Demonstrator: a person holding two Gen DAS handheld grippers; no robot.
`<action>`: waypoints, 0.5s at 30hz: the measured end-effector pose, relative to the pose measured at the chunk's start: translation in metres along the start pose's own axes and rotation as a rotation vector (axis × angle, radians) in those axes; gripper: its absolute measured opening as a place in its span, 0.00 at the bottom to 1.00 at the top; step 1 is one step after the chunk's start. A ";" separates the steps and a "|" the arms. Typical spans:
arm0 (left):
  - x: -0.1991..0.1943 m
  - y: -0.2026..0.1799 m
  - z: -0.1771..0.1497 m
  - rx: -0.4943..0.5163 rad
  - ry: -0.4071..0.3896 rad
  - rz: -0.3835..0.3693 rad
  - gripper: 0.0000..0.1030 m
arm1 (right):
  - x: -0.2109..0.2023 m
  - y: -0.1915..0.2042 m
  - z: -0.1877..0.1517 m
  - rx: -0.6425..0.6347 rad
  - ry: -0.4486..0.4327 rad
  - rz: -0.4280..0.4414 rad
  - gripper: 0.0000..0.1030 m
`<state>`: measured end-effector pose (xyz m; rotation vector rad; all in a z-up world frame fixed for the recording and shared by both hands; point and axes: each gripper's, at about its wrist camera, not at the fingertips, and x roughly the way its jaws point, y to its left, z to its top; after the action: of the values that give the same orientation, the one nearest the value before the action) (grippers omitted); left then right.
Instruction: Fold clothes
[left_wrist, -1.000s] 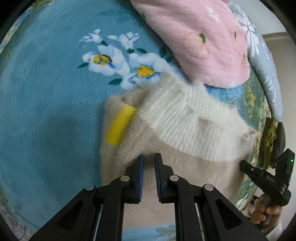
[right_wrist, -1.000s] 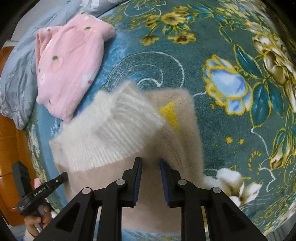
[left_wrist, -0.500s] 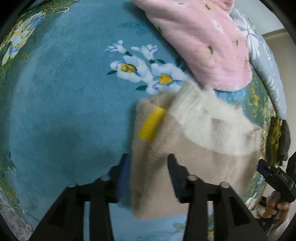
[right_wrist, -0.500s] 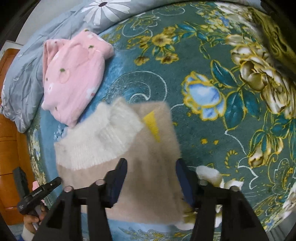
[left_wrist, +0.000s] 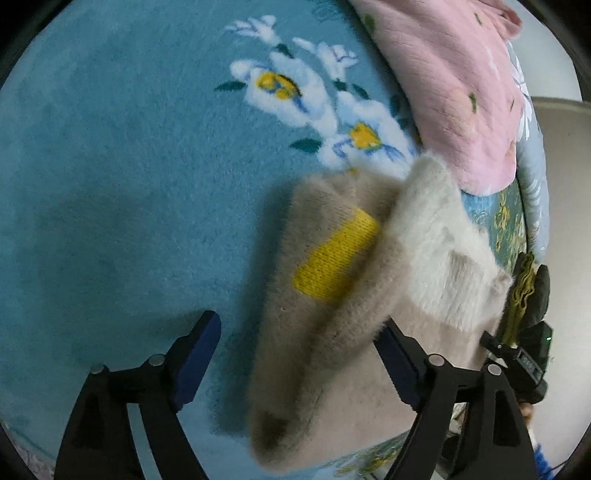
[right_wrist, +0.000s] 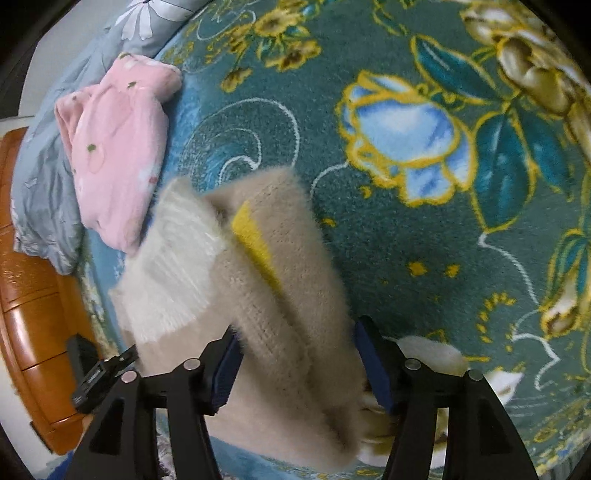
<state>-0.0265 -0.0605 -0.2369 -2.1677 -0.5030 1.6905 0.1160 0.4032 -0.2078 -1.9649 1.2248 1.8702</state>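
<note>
Both sets of fingers have spread way wider than a second ago: the left gripper (left_wrist: 297, 356) and right gripper (right_wrist: 295, 363) now gape open, holding nothing. Between each pair sits the folded beige sweater (left_wrist: 332, 314), yellow patch (left_wrist: 334, 258) up, lying on the floral blanket (left_wrist: 122, 177) beside a pink garment (right_wrist: 114, 147).

Soft, even indoor light, moderately bright; no glare. Source not discernible. Strong fisheye bend in both views, black vignette at corners, patterns curve near rim. Beige sweater (left_wrist: 332, 295) motion-smeared, fuzzy outline, worst along lower edge; same smear in right view. Faint diffuse shadow on blue blanket (left_wrist: 110, 184) left of sweater. Floral pattern in upper right view fairly sharp. Pink garment (right_wrist: 114, 147) mildly soft.
</note>
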 end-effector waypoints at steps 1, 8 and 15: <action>0.000 0.001 0.001 -0.003 0.003 -0.004 0.83 | 0.001 -0.003 0.001 0.002 0.005 0.018 0.65; -0.002 0.003 0.001 -0.032 -0.002 -0.038 0.80 | 0.009 -0.017 0.005 0.040 0.018 0.118 0.69; 0.001 -0.006 -0.005 -0.044 -0.017 -0.075 0.62 | 0.013 -0.010 0.008 0.025 0.038 0.128 0.67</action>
<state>-0.0218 -0.0554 -0.2336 -2.1386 -0.6239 1.6738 0.1146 0.4086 -0.2248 -1.9609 1.4094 1.8735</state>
